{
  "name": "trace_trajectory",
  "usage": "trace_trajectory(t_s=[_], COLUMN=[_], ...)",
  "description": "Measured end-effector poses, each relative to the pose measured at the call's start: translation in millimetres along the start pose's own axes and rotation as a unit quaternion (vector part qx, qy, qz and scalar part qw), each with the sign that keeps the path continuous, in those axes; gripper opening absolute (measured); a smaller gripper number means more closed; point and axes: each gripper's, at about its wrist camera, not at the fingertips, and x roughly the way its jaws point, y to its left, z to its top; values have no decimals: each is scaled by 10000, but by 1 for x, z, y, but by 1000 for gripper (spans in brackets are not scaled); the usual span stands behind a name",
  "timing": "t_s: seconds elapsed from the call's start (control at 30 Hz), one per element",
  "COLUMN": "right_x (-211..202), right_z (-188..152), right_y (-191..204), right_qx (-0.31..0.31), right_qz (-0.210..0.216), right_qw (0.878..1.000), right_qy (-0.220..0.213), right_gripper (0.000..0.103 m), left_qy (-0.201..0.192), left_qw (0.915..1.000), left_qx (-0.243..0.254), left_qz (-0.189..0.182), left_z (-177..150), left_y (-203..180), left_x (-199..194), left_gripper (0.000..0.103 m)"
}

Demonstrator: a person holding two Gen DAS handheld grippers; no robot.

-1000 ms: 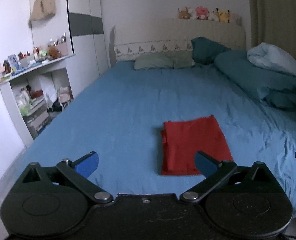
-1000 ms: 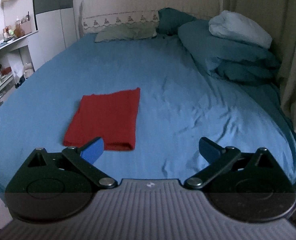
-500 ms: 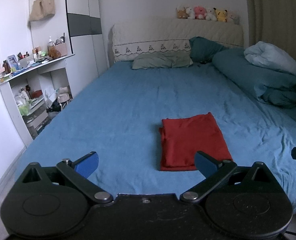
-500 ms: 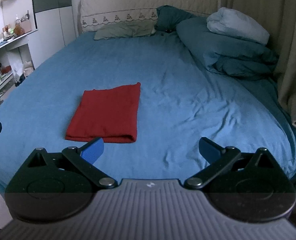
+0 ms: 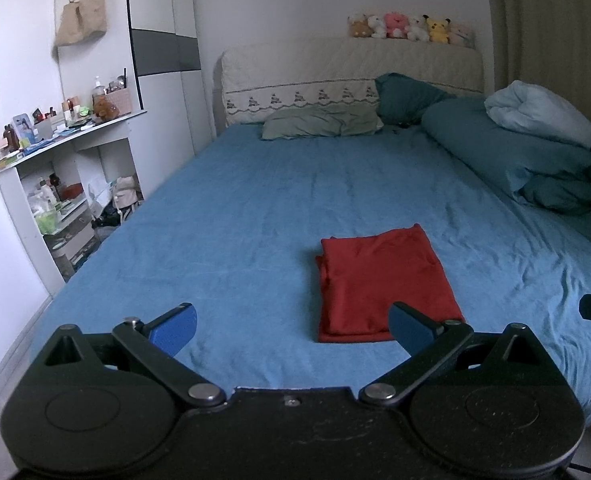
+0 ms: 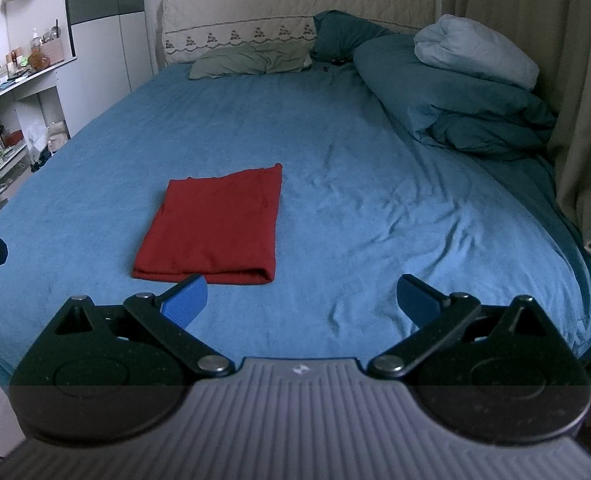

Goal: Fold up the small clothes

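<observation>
Here, your left hand-held gripper [image 5: 291,326] and your right hand-held gripper [image 6: 301,300] both hang with fingers spread wide and holding nothing, at the foot of the bed [image 5: 255,216]. The red cloth [image 5: 379,280] lies folded into a flat rectangle on the bed's blue sheet, near the foot edge, well apart from the pillows [image 5: 319,120] by the headboard.
</observation>
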Motion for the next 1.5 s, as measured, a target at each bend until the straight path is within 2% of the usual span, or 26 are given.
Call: trace_trajectory(t_s=[0.37,1.5], right_x=[1,3], right_z=[1,-1], right_y=[-1,3], right_qx=[-6,-25], right_qz=[0,3], right_qw=[10000,10000], right_qy=[14,43], right_gripper=[103,103], left_qy=[-14,-16], left_qw=[10000,9999], left_qx=[54,66], left_qz=[-65,-102], left_z=[1,1], left_y=[10,10], left_x=[1,2], left_gripper=[103,103])
